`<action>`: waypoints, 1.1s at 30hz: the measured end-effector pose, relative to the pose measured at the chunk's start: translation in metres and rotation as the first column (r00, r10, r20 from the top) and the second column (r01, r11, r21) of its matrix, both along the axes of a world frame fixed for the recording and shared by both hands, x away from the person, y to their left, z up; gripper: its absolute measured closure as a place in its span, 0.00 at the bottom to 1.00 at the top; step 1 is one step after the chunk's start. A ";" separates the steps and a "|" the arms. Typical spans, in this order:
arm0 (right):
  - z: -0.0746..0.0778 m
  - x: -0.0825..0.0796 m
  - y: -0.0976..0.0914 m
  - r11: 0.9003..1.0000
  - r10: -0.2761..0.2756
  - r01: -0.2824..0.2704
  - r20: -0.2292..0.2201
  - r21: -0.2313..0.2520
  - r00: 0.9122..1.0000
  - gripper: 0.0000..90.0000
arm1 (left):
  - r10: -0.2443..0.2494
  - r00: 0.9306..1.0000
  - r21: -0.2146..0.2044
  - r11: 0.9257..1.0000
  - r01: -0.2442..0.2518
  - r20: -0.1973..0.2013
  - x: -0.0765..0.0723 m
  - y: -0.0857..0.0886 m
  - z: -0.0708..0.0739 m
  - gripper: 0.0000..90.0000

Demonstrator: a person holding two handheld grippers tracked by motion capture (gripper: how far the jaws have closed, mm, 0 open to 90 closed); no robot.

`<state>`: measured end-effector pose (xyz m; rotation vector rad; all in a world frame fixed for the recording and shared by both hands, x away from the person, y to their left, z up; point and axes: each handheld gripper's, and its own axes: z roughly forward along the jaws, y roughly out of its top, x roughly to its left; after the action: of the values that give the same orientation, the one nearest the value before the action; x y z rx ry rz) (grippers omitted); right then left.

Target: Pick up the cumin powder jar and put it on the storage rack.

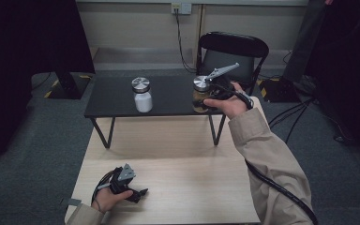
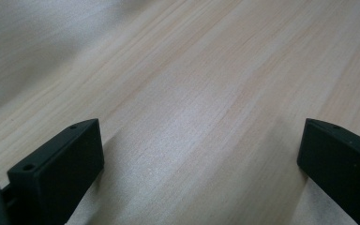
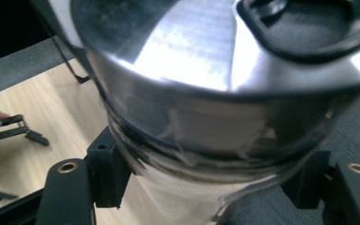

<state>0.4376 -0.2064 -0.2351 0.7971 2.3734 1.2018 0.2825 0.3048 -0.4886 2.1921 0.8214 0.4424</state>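
Note:
A clear jar (image 1: 199, 92) with a silver lid and dark contents is at the right end of the low black table (image 1: 112, 96). My right gripper (image 1: 202, 100) is shut on it. In the right gripper view the jar (image 3: 206, 93) sits very close, with a black jaw pressed on each side just under the lid. Whether the jar rests on the table or hangs above it I cannot tell. A white jar (image 1: 143, 100) with a silver lid stands upright near the table's middle. My left gripper (image 1: 140, 192) lies on the wooden table (image 1: 183, 159) at the front left, open (image 2: 201, 159) and holding nothing.
A black chair (image 1: 234, 49) stands behind the black table at the right. A dark stand base (image 1: 68, 84) sits on the floor at the left. Cables (image 1: 290, 112) run over the grey carpet at the right.

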 end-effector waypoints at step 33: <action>-0.013 0.029 0.020 0.997 -0.074 0.074 -0.027 0.004 0.997 0.34 | 0.000 1.000 0.000 1.000 0.000 0.000 0.000 0.000 0.000 0.00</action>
<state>0.4668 -0.1861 -0.2478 0.8993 2.3411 1.1747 0.2825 0.3048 -0.4886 2.1922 0.8210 0.4421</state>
